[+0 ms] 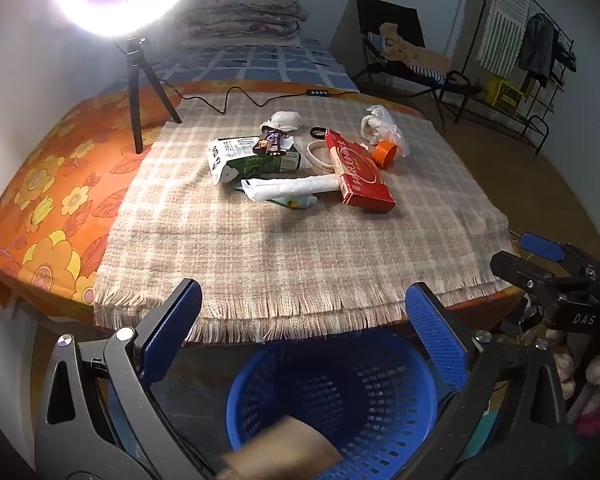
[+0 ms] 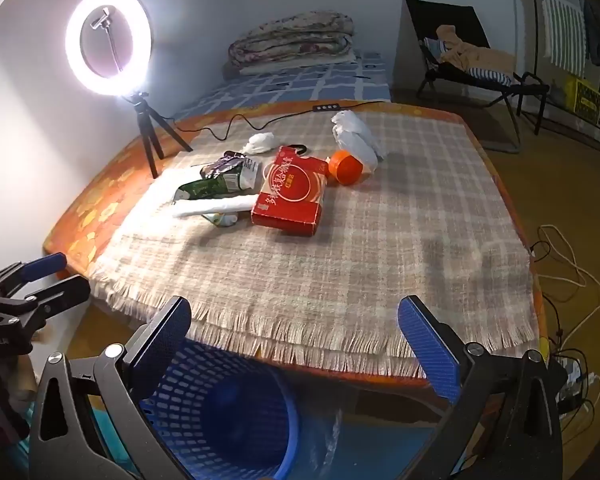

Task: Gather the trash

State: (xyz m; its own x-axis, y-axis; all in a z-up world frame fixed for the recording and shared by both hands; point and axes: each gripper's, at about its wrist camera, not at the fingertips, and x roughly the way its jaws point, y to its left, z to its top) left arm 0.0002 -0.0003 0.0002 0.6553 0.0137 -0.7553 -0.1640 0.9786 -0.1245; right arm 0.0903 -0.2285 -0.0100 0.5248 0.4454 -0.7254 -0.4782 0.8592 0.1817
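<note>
Trash lies in a pile on the checked cloth [image 1: 292, 240]: a red box [image 1: 360, 172] [image 2: 294, 194], a green carton [image 1: 256, 160] [image 2: 216, 184], a white roll [image 1: 292, 186] [image 2: 216, 206], an orange cap [image 1: 385, 153] [image 2: 345, 167], a crumpled white bag [image 1: 380, 124] [image 2: 354, 136] and a tissue ball [image 1: 286, 120] [image 2: 262, 143]. A blue basket [image 1: 332, 396] [image 2: 228, 408] stands below the table's near edge. My left gripper [image 1: 304, 332] is open and empty above the basket, where a blurred brown thing [image 1: 284, 452] shows. My right gripper [image 2: 296, 340] is open and empty beside it.
A ring light [image 2: 108, 34] on a tripod [image 1: 138, 80] stands at the table's back left, its cable [image 1: 240, 98] trailing across. A bed with folded quilts [image 2: 296, 40], a chair [image 1: 400, 56] and a clothes rack [image 1: 520, 60] are behind. Cables [image 2: 568, 272] lie on the floor at right.
</note>
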